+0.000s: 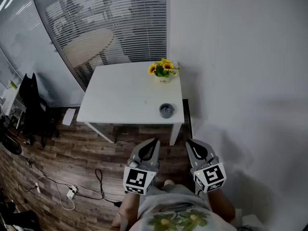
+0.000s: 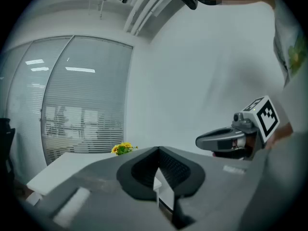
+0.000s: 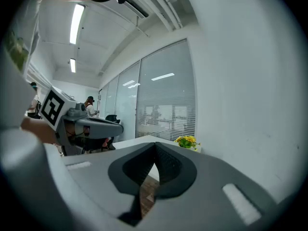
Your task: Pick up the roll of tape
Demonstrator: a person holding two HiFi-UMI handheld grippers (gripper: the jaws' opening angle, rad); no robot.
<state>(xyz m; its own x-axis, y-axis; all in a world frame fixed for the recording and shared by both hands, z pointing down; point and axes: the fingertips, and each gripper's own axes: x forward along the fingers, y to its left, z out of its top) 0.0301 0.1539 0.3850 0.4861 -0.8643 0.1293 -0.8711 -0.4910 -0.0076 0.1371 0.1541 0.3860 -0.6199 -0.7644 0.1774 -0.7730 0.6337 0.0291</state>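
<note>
Head view: roll of tape on white table

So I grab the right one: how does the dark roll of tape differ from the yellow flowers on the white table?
The dark grey roll of tape lies flat and low; the yellow flowers in their small white pot stand upright. The roll is near the near edge, the flowers at the far corner. Both rest on the right side of the white table.
</note>
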